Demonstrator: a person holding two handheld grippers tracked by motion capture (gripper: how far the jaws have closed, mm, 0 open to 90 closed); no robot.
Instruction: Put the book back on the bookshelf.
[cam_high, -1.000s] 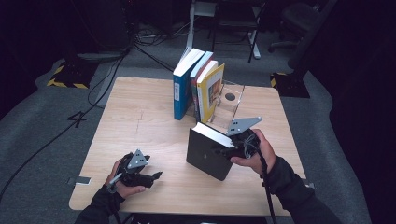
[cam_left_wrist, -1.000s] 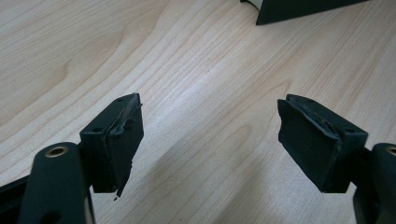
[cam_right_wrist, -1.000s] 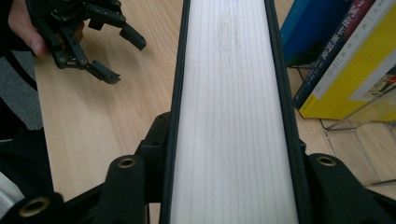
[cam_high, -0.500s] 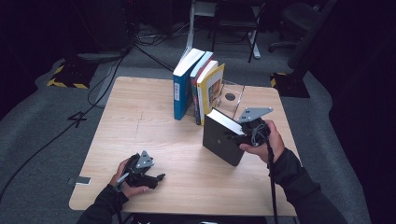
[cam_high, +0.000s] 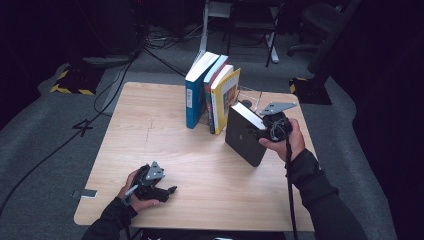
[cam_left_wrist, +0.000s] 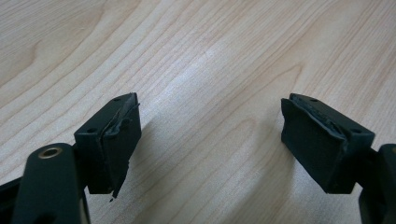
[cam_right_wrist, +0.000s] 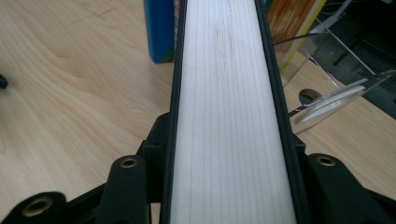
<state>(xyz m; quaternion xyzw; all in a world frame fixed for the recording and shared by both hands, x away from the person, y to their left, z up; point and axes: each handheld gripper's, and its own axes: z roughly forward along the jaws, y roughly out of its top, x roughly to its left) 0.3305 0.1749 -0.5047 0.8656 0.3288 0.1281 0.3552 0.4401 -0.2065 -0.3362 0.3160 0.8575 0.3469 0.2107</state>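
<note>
High view: right hand-held gripper (cam_high: 260, 131) clamps black book (cam_high: 243, 134), tilted on the bench (cam_high: 150, 115) just beside the yellow book (cam_high: 225, 97). Left hand-held gripper (cam_high: 167, 191) open, empty, near front edge.

A light wooden table (cam_high: 200, 150) carries three upright books (cam_high: 210, 95) and a clear stand (cam_high: 252, 97).

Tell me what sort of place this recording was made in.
Probably a lab or studio set up for recording, not a home: a lone wooden table on grey carpet, cables trailing across the floor, and hazard-striped equipment bases around it.
</note>
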